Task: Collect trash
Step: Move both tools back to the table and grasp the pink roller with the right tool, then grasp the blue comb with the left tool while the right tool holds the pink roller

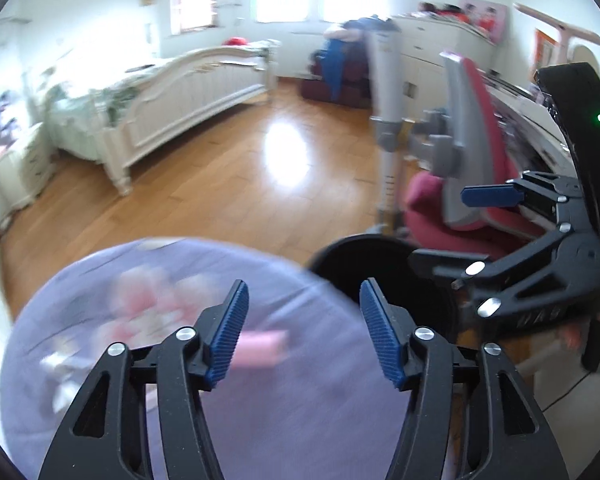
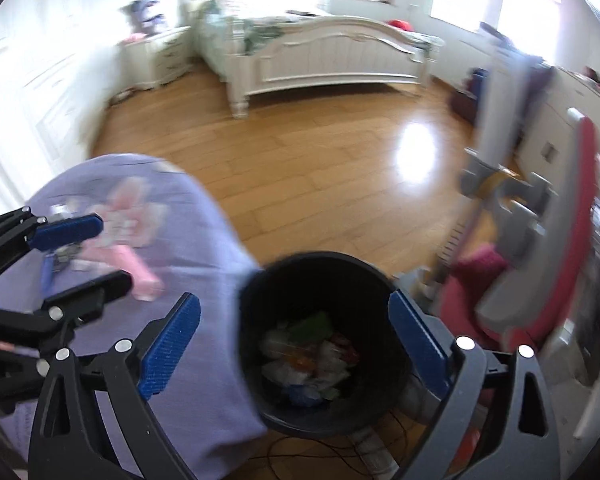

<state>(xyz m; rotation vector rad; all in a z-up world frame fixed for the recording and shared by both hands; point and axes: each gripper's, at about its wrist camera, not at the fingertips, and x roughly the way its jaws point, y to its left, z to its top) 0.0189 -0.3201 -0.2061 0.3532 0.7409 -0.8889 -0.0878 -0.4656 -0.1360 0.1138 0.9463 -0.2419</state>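
A black bin stands on the floor beside a purple cloth-covered surface, with mixed wrappers and paper at its bottom. My right gripper hangs open above the bin mouth with nothing between its blue pads; it also shows at the right in the left wrist view. Over the purple cloth my left gripper stands open and empty, and it appears at the left in the right wrist view. A pink oblong item and blurred small bits lie on the cloth.
A pink and grey desk chair and a white pole stand right of the bin. A white bed and a nightstand sit across the wooden floor. Cables run under the bin.
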